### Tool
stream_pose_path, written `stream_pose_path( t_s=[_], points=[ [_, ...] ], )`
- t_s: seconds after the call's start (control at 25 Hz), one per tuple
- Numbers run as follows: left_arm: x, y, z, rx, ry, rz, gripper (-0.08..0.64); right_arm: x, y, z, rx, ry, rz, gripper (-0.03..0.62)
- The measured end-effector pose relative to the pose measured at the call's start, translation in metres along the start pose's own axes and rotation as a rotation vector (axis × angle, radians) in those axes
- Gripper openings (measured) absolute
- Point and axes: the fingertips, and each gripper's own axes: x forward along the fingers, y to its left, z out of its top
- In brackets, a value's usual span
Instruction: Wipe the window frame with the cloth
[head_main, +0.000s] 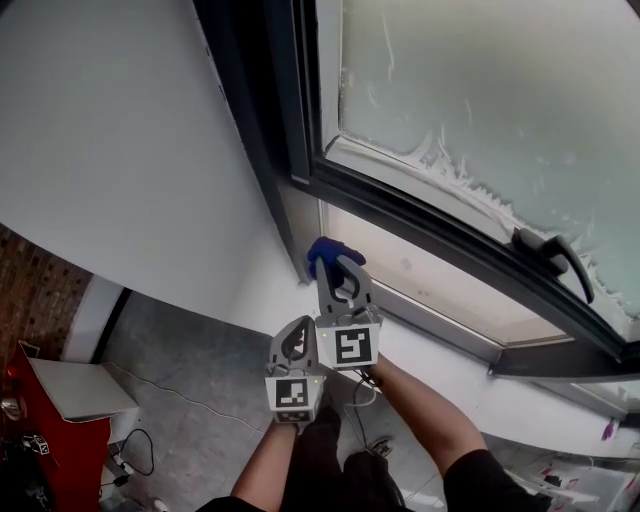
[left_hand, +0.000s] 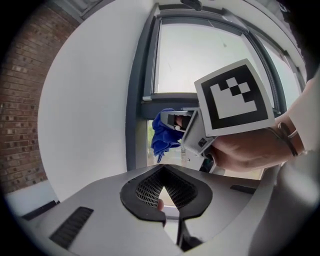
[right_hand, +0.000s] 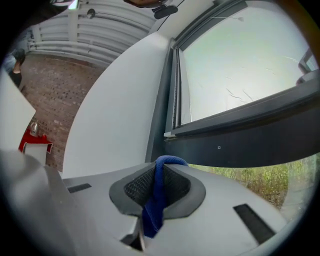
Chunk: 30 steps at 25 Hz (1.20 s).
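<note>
my right gripper (head_main: 340, 266) pinches the crumpled blue cloth (head_main: 322, 250) in its jaws, near the dark grey window frame's (head_main: 420, 215) lower corner; my left gripper (head_main: 300, 330) sits just below, jaws pressed together on nothing.

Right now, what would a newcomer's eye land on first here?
The blue cloth stands out, pinched in the right gripper near a corner of the dark window frame. Above, the pane looks smeared white along its lower edge. The left gripper sits lower, shut and empty.
</note>
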Motion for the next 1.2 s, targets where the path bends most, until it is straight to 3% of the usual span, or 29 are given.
stream_pose_path(
  t_s=[0.16,0.36,0.76,1.0,1.2],
  points=[
    [-0.013,-0.024,0.0,0.026,0.008,-0.059,0.005,-0.038,-0.003,0.005,0.015,0.012,0.026,0.023],
    [-0.035,-0.058,-0.005,0.049,0.024,-0.126,0.005,-0.09,-0.024,0.017,0.15,-0.028,-0.03,0.023],
    [-0.075,-0.151,-0.016,0.042,0.065,-0.297,0.005,-0.218,-0.062,0.028,0.185,-0.004,-0.13,0.023],
    [-0.095,-0.212,0.005,0.057,0.068,-0.383,0.005,-0.303,-0.093,0.044,0.228,0.029,-0.196,0.023],
    [-0.124,-0.281,0.026,0.082,0.03,-0.493,0.005,-0.382,-0.121,0.062,0.182,0.054,-0.304,0.023]
  ],
)
